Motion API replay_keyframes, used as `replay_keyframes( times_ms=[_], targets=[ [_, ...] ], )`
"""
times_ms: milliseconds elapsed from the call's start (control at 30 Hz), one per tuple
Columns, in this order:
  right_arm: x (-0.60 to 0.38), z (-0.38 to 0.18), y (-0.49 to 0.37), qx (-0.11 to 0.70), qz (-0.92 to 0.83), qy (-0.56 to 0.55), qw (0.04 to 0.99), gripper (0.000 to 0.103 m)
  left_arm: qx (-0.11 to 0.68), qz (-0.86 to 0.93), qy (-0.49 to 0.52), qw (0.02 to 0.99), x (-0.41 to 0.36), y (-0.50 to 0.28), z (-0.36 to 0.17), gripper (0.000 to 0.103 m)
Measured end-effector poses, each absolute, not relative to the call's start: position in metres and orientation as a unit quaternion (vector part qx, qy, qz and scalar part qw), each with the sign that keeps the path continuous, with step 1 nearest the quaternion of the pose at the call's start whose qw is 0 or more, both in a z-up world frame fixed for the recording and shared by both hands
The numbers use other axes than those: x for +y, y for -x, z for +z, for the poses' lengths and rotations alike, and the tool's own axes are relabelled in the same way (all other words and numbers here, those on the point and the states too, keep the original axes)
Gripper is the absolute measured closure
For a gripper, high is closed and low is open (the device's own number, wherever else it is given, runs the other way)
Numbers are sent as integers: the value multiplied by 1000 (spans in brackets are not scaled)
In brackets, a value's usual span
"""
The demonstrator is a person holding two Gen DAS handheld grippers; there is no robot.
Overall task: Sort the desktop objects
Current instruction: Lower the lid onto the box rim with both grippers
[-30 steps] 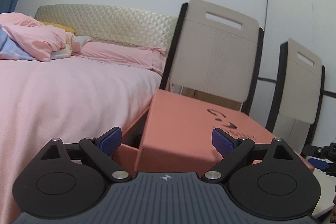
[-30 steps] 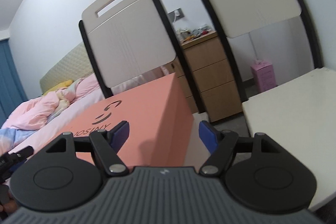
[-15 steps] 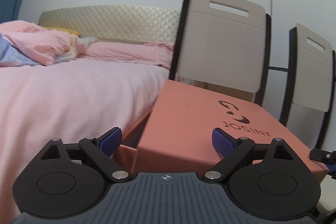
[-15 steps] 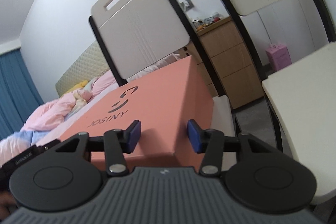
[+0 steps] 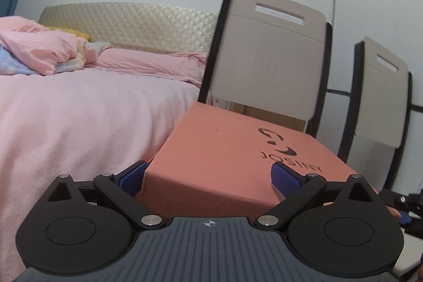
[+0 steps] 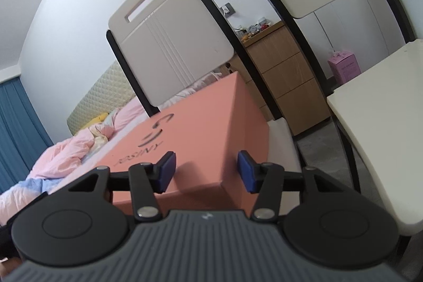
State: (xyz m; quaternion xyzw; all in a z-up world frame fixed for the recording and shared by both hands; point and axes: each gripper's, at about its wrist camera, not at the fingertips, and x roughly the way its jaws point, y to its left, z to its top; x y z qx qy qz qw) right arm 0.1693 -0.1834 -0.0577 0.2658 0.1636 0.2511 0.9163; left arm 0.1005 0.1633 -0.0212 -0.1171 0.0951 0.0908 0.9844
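**Salmon-pink box between both claws**

A salmon-pink rectangular cardboard box (image 5: 232,149) with a black logo and lettering on its lid fills the lower centre of the left wrist view; its near left corner sits between the blue pads of the left gripper (image 5: 208,179); that claw is spread wide and its jaws are opening; the left pad (image 5: 130,177) stands just beside the box's left side, the right pad (image 5: 284,180) lies over the lid's top near the lettering; whether either pad touches the cardboard cannot be told.

In the right wrist view the same box (image 6: 201,128) runs from lower centre up toward the middle of the frame, its near right corner pointing at the right gripper (image 6: 206,169); this claw is set much narrower and its jaws are opening; the left pad (image 6: 165,171) sits above the lid's top, the right pad (image 6: 247,171) beside the right side face; the corner lies between them, with a gap visible at each pad, so nothing is pinched.

Behind the box stands a beige folding chair back with black frame (image 5: 267,57); a second one of the same kind (image 5: 380,94) is at the right edge; a bed with pink bedding (image 5: 79,110) fills the left half; a cream tabletop (image 6: 383,118) occupies the right of the right wrist view; a wooden drawer chest (image 6: 285,75) stands in the upper middle.
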Motion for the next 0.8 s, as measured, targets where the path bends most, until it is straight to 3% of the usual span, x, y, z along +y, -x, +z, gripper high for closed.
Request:
replay_keyframes(
  times_ms=[200, 500, 600, 800],
  targets=[
    [-167, -46, -165, 124, 257, -242, 927, 50, 98, 120, 100, 983, 168, -116, -17, 4],
    [-157, -51, -186, 155, 243, -248, 925, 48, 141, 132, 76, 978, 167, -132, -14, 4],
    [-163, -57, -199, 176, 259, -270, 911, 42, 156, 125, 73, 977, 168, -135, -14, 3],
    [-178, -61, -209, 212, 281, -296, 888, 45, 177, 105, 69, 976, 168, -136, -16, 3]
  ],
)
